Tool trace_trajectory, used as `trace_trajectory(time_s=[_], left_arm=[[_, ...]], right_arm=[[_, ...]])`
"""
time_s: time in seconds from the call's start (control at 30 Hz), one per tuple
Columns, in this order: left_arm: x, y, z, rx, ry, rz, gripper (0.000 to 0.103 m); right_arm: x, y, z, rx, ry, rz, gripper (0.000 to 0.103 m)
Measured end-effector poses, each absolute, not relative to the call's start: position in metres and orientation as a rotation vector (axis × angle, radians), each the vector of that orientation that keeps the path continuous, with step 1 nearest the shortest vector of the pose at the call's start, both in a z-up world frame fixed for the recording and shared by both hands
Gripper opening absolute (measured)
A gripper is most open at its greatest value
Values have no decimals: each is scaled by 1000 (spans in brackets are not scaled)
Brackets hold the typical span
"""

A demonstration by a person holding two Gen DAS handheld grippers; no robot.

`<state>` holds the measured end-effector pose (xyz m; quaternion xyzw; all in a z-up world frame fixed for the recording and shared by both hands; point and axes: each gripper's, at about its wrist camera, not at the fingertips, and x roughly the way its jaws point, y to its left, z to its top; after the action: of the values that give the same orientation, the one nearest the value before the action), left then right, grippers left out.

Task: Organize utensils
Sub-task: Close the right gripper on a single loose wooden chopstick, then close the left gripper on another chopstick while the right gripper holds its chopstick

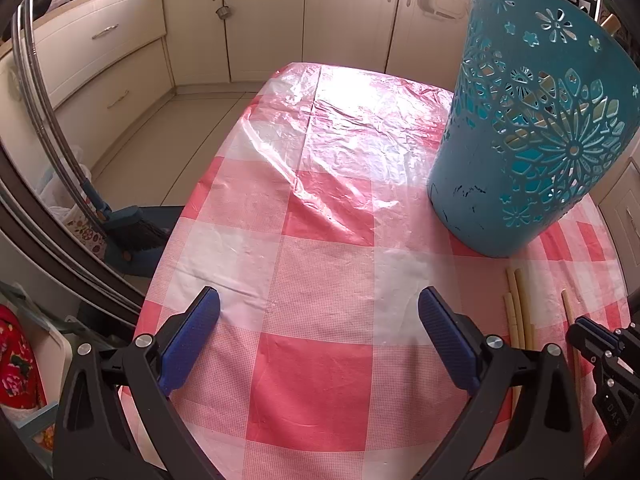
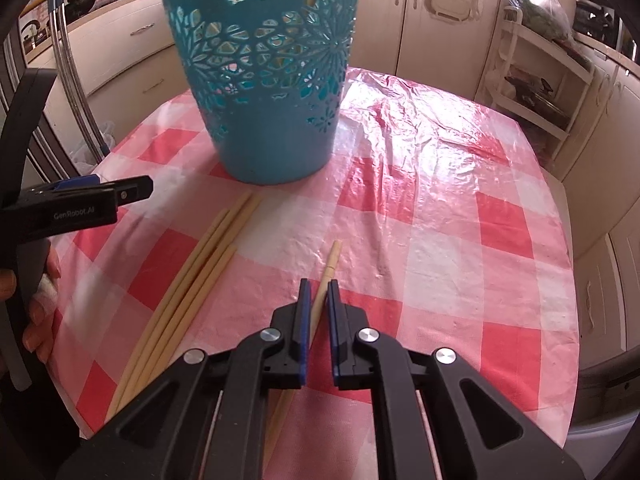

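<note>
Right wrist view — right hand-held gripper [image 2: 317, 292] clamped on slim wooden chopstick [image 2: 330, 261]; left hand-held gripper [image 1: 319, 307] wide apart — glossy checked tablecloth [image 1: 320, 264].

Both pictures are bright. Daylight seems to come from the far side of the kitchen, maybe a window up at the top. It makes a big white shine on the plastic tablecloth [image 1: 348, 92], so the red squares there look washed out. The same shine shows in the right view [image 2: 420, 120]. The near squares look clear and sharp. The edges bend round like a bowl, and the corners go dark. The cupboards [image 1: 264, 20] curve.
</note>
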<state>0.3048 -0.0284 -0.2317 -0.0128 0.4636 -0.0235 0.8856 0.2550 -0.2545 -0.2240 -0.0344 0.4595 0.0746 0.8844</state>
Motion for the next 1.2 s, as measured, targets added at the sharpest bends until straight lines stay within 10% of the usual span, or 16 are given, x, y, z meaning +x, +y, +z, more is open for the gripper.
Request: trace_trajectory(time_s=[1.2], left_arm=[[271,-94,-227,63,1021,-268,93]], right_arm=[[252,-271,-228,42,906,174,6]])
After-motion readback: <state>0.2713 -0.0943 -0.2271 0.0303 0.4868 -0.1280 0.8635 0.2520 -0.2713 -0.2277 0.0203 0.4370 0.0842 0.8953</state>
